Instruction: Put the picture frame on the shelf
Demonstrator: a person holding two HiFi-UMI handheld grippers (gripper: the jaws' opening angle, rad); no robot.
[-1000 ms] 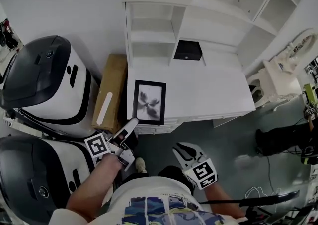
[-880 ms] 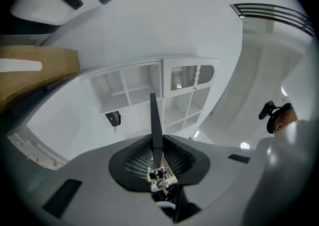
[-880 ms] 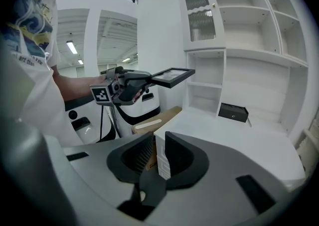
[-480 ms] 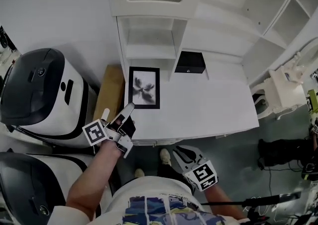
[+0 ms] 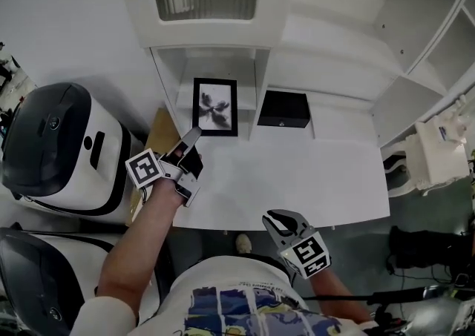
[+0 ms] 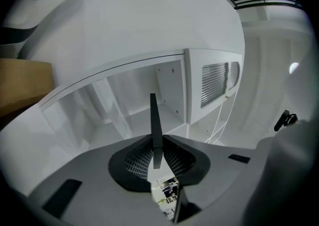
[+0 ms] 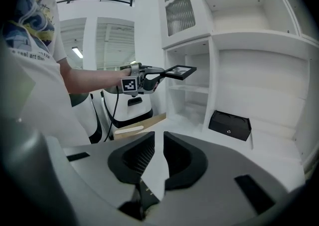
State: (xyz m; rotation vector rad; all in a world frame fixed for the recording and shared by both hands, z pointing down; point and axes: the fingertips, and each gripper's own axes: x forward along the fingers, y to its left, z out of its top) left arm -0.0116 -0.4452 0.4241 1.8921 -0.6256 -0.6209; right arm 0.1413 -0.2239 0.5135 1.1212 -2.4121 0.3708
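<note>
The picture frame is black, with a dark flower print on white. My left gripper is shut on its near edge and holds it flat in the air, in front of the left cubbies of the white shelf unit. In the left gripper view the frame shows edge-on as a thin black blade between the pads. In the right gripper view the left gripper and the frame hang level with the upper cubby. My right gripper hovers low over the desk's front edge, with a narrow gap between its jaws and nothing in it.
A black box sits at the back of the white desk top, under the shelves. Two large white and black machines stand at the left, with a cardboard box between them and the desk.
The left gripper has carried the frame from the desk's front left corner back toward the shelf cubbies. The right gripper has come forward to the desk's front edge.
</note>
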